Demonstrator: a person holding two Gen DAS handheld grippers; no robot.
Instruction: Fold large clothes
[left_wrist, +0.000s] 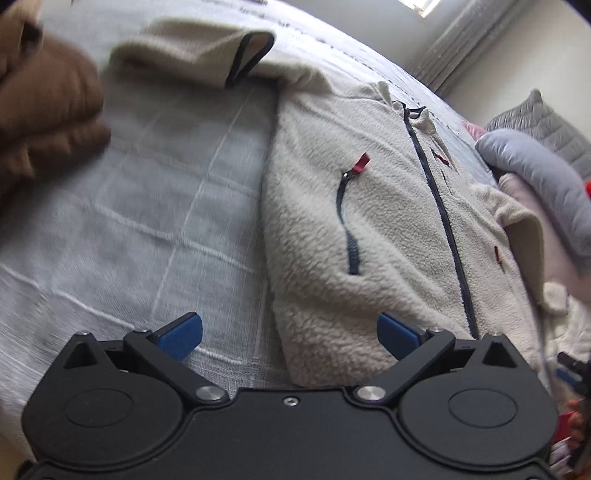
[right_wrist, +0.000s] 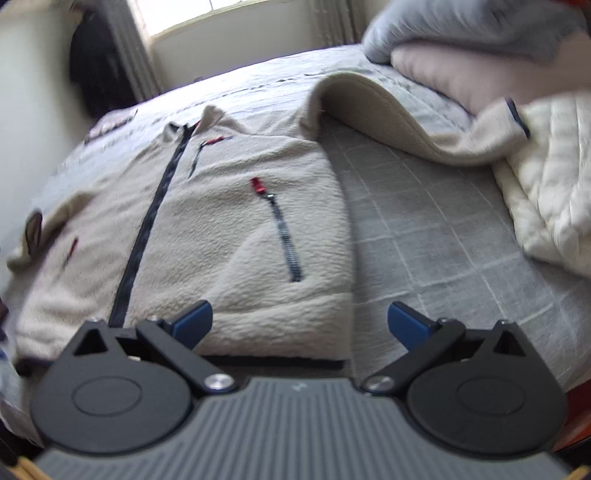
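Note:
A cream fleece jacket (left_wrist: 388, 229) with a dark front zipper and red-tabbed pocket zips lies front up on the bed; it also shows in the right wrist view (right_wrist: 207, 229). One sleeve (left_wrist: 207, 55) stretches off to the upper left, its dark-trimmed cuff showing. The other sleeve (right_wrist: 388, 114) arches up to the right. My left gripper (left_wrist: 290, 334) is open and empty, just above the jacket's bottom left corner. My right gripper (right_wrist: 300, 322) is open and empty, above the jacket's bottom right corner and hem.
The bed has a pale grey checked cover (left_wrist: 140, 206) (right_wrist: 436, 236). A brown garment (left_wrist: 40, 103) lies at the left. Grey and pink folded clothes (right_wrist: 461, 48) and a white quilted piece (right_wrist: 554, 199) sit at the right. A window (right_wrist: 207, 14) is beyond the bed.

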